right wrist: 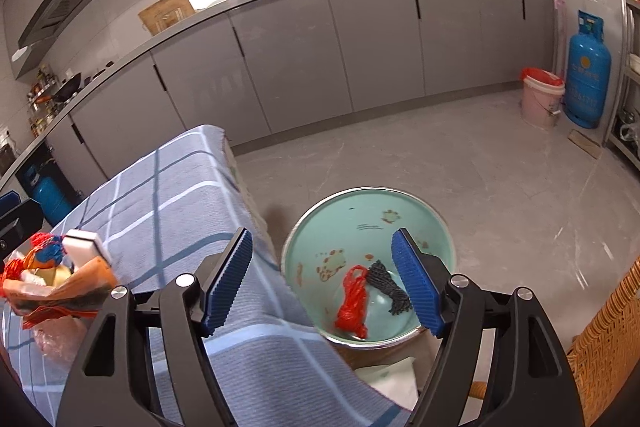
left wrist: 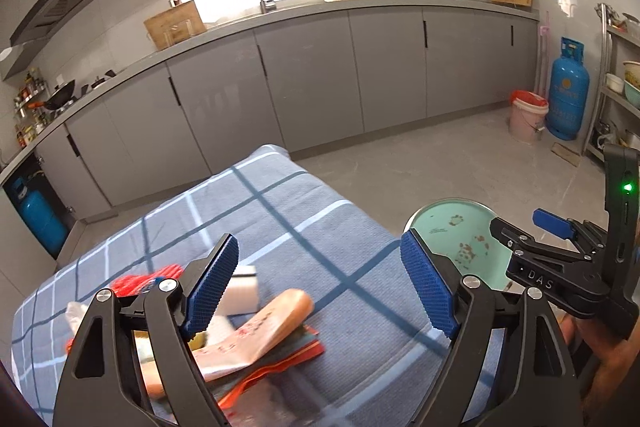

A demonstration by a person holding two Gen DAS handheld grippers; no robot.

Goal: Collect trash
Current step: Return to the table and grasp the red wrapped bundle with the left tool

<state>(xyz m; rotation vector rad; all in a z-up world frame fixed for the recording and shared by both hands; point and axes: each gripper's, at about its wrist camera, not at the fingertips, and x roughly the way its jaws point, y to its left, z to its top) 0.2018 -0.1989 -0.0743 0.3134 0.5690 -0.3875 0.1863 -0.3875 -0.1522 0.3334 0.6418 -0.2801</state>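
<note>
Both tools are seen spread with nothing between the pads. The trash pile (left wrist: 256,331) lies on the checked surface (left wrist: 304,227) at lower left, just beneath the left tool (left wrist: 320,287). In the right wrist view, a red net (right wrist: 354,303) and a black net (right wrist: 386,287) lie in the green basin (right wrist: 320,247), between the pads of the right tool (right wrist: 322,283).

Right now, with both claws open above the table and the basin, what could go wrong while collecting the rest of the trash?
1. The trash pile is loose and layered: wrappers, a white block, red netting. A claw may lift only one piece and scatter the rest.
2. The basin stands off the edge of the checked cloth, lower than the table; a release too early may drop trash on the floor.
3. The left claw and right claw work close together and could collide.
</note>
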